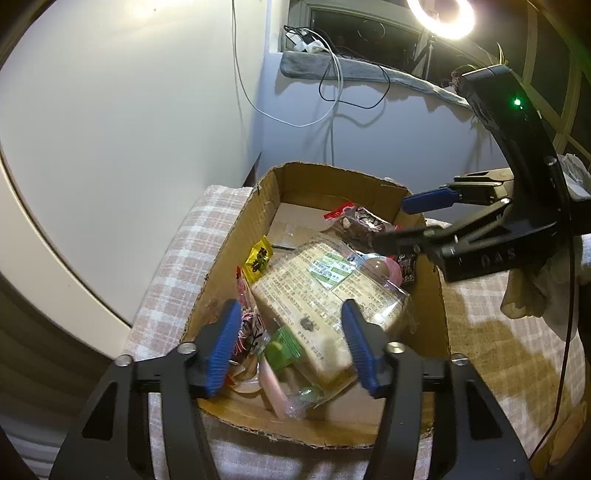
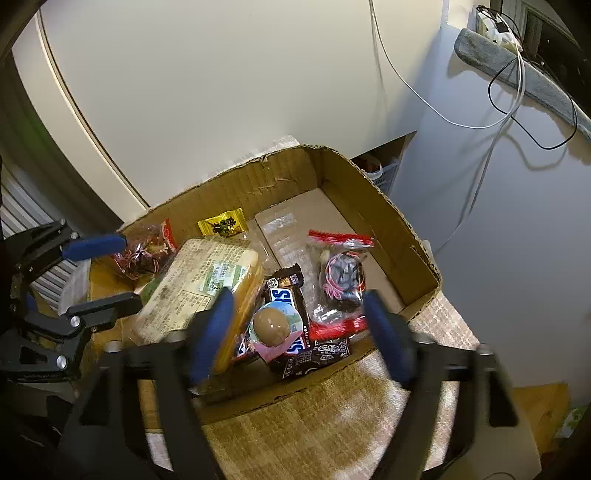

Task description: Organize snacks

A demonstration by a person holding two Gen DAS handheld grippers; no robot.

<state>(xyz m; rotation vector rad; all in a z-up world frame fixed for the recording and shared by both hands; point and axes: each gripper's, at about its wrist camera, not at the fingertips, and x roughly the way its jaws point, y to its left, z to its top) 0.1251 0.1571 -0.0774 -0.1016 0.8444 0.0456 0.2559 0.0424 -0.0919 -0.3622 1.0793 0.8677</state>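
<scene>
An open cardboard box (image 1: 236, 236) (image 2: 391, 203) holds several snacks. A big clear pack of pale cake (image 1: 325, 295) (image 2: 199, 284) lies in its middle. Around it are a yellow sachet (image 1: 258, 258) (image 2: 221, 226), a red-edged clear bag of dark sweets (image 1: 356, 219) (image 2: 341, 273), a Snickers bar (image 2: 286, 297) and a brown egg-shaped snack (image 2: 271, 325). My left gripper (image 1: 290, 350) (image 2: 122, 273) is open over the box's near left corner, above a green packet (image 1: 282, 347), touching nothing. My right gripper (image 2: 299, 332) (image 1: 402, 221) stands open above the egg snack and Snickers bar, holding nothing.
The box rests on a checked cloth (image 1: 173, 258) (image 2: 314, 417). A pale wall (image 1: 129, 147) rises just behind the box. Cables (image 1: 332, 92) hang from a padded sill (image 1: 351, 70). A ring light (image 1: 441, 16) glares at the top right.
</scene>
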